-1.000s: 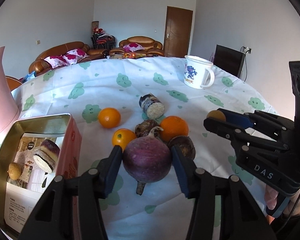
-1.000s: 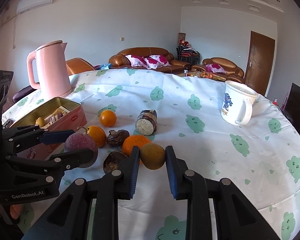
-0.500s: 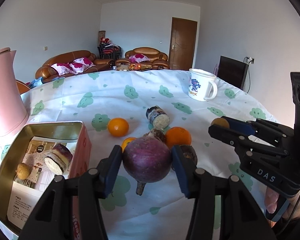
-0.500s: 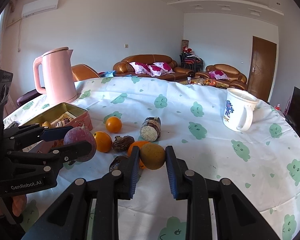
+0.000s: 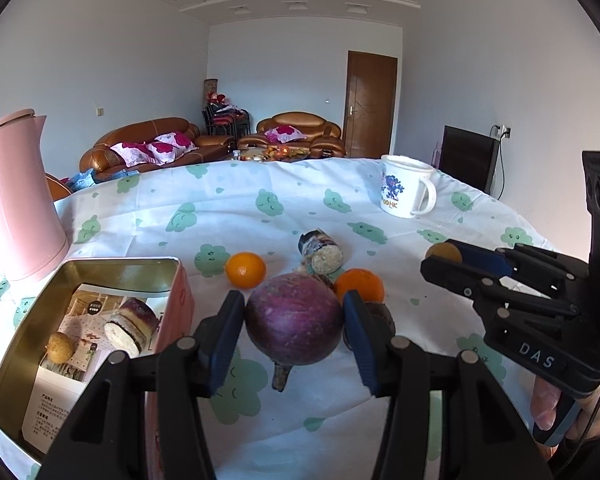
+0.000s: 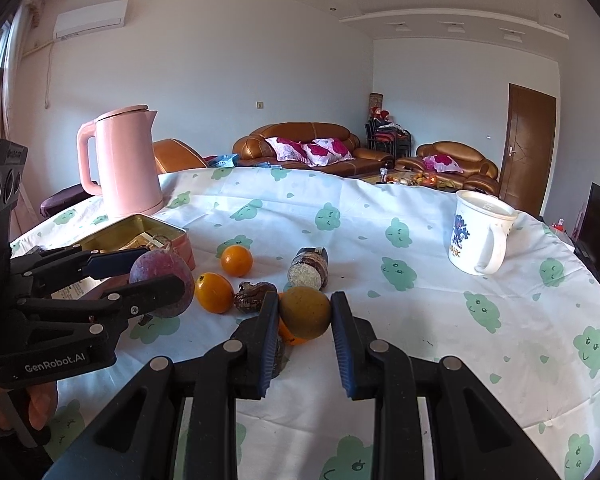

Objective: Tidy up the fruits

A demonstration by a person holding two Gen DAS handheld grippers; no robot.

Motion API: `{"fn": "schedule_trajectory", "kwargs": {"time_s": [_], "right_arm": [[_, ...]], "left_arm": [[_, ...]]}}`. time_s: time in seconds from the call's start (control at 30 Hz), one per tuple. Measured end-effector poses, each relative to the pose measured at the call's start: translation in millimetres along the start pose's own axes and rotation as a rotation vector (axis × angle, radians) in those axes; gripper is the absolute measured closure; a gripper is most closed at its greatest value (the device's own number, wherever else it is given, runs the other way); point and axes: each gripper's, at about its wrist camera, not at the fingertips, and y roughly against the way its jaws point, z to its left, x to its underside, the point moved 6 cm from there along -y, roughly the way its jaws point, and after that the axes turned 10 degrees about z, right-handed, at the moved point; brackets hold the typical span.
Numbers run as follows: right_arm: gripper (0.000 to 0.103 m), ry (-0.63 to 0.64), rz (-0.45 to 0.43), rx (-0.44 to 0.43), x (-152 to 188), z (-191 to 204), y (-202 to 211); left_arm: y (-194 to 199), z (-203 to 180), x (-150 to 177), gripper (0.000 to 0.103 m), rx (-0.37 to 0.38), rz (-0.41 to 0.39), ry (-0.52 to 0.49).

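On the cloud-print tablecloth I hold both loads aloft: left gripper clamps the heavy, smooth purple root at its widest; right gripper squeezes the firm yellow-brown fruit.

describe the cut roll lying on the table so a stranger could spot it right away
Start from the white mug on the green-patterned tablecloth, then look left toward the fruit cluster. Just behind the oranges lies the cut roll, the only cylinder there, dark-skinned with a pale grainy end.

Bright daylight, sharp, fisheye-warped edges
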Motion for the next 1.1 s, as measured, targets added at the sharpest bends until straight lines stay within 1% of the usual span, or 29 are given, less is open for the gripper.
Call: {"fn": "schedule_trajectory", "kwargs": {"time_s": [1.1], "right_arm": [[0.075,0.015,-0.117,-0.013,-1,2,23]], "left_arm": [[20,-1,0,0.050,-0.046,-0.105,-0.006]]}}
